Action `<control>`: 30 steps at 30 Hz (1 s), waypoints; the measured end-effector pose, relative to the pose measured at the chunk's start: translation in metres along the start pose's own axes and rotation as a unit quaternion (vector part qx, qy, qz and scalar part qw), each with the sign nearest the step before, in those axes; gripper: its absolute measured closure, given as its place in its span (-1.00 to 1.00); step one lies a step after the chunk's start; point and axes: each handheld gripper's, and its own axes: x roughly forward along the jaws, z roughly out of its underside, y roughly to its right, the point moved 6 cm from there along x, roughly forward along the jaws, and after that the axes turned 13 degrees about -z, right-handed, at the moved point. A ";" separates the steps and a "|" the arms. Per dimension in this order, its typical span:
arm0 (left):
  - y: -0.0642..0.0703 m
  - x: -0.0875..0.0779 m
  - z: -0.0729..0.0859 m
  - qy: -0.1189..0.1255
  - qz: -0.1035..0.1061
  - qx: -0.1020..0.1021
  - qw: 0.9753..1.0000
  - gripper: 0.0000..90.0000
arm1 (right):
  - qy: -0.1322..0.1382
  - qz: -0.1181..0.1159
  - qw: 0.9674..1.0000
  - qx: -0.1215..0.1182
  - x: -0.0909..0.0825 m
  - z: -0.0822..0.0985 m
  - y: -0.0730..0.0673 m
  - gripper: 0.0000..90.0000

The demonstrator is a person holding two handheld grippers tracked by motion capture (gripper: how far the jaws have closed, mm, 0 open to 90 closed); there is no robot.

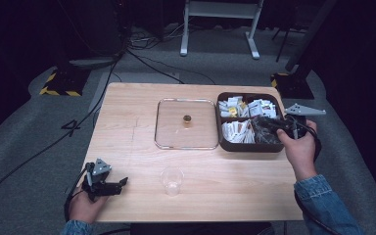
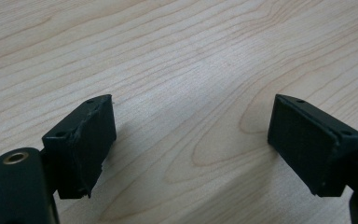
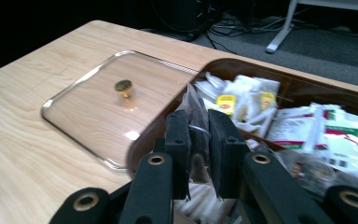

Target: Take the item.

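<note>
A brown compartment box (image 1: 248,147) of tea sachets sits at the table's right. My right gripper (image 1: 273,126) hovers over its near right compartment. In the right gripper view, my right gripper (image 3: 199,123) is shut on a dark, see-through sachet (image 3: 196,103) that sticks up between the pads, above the box (image 3: 279,70). White, yellow and red-green sachets (image 3: 242,100) fill the compartments beyond. My left gripper (image 1: 121,183) rests at the table's front left corner. Its jaws stand wide apart in the left gripper view, where my left gripper (image 2: 191,126) has only bare wood between them.
A square glass lid (image 1: 176,132) with a brass knob (image 1: 187,118) lies flat beside the box's left wall. A clear plastic cup (image 1: 172,181) stands upright near the front edge. Cables and a desk frame are on the floor behind the table.
</note>
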 end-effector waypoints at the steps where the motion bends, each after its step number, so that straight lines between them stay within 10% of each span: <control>1: 0.000 0.000 0.000 -0.002 0.001 0.000 1.000 -0.65 | 0.000 0.000 1.000 0.000 0.000 0.000 0.000 0.76; 30: 0.000 0.000 0.000 -0.002 -0.002 0.003 1.000 -0.65 | -0.026 -0.121 0.990 -0.065 0.045 -0.025 -0.138 0.77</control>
